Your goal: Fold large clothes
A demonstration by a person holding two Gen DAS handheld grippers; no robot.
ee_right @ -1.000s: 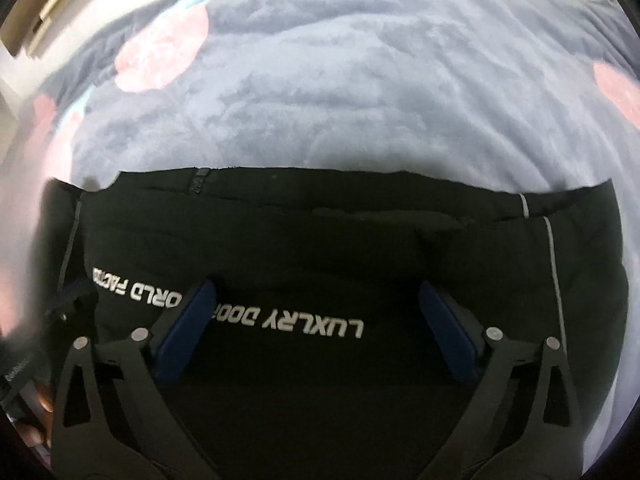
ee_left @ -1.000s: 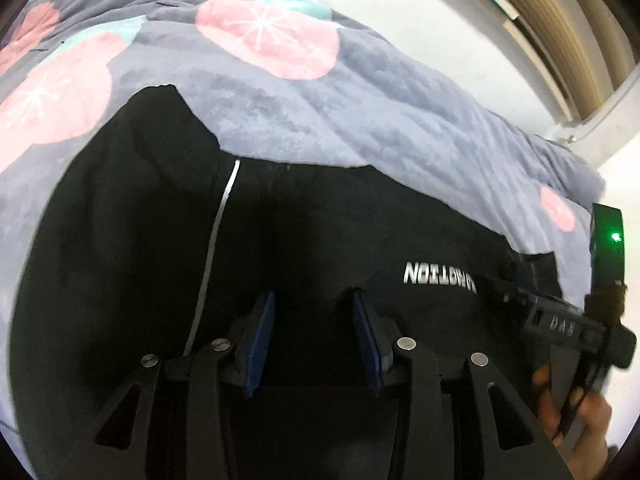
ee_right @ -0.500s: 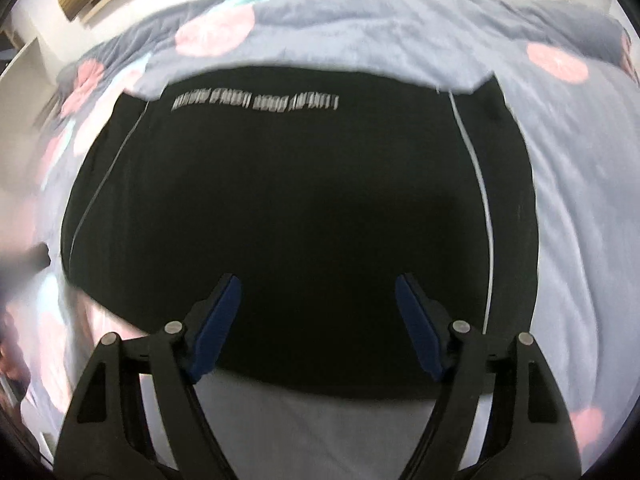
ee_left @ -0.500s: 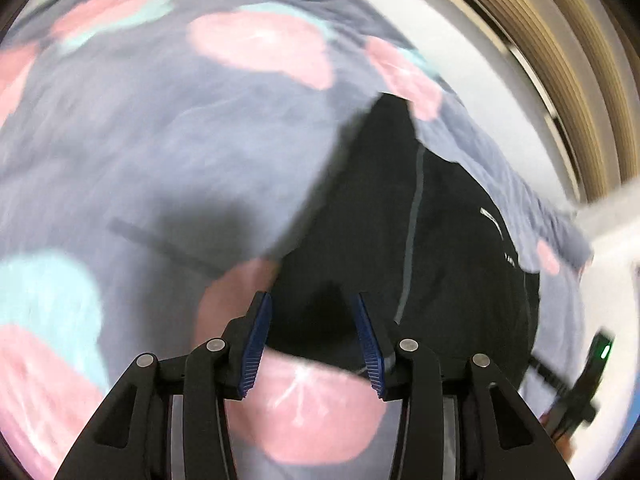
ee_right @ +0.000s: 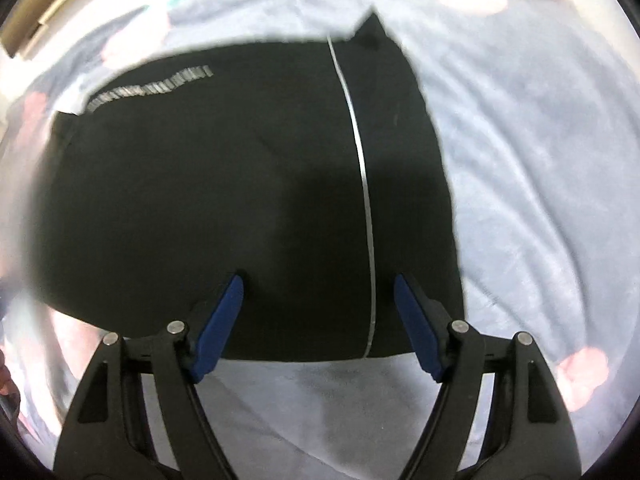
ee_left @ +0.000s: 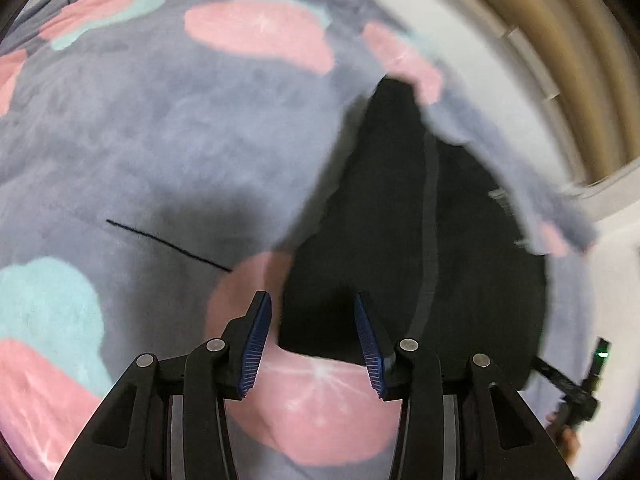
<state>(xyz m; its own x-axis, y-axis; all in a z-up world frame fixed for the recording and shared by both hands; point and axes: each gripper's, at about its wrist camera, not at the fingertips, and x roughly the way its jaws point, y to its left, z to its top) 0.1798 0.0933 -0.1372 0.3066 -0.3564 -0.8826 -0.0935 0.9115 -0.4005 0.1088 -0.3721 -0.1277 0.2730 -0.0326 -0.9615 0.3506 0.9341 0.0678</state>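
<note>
A black garment [ee_right: 240,200] lies flat on a grey blanket [ee_right: 540,200], with white lettering [ee_right: 148,88] near its far edge and a thin white stripe [ee_right: 362,168] down its right side. My right gripper [ee_right: 319,280] hovers open over the near hem, close to the stripe, with nothing between its pads. In the left wrist view the garment [ee_left: 400,240] runs away to the upper right. My left gripper [ee_left: 312,298] hangs open above its near corner, and its blue pads [ee_left: 256,340] touch no cloth.
The blanket [ee_left: 160,140] carries pink and teal patches, and a dark thread [ee_left: 168,244] lies across it. A fold of blanket [ee_left: 520,184] covers the garment's far edge. Slatted wood [ee_left: 580,60] stands beyond. A hand [ee_left: 568,440] holds the other tool at the lower right.
Both grippers have drawn back from over the lettering to the garment's near edge, the left one out to its corner. The right jaws have narrowed a little.
</note>
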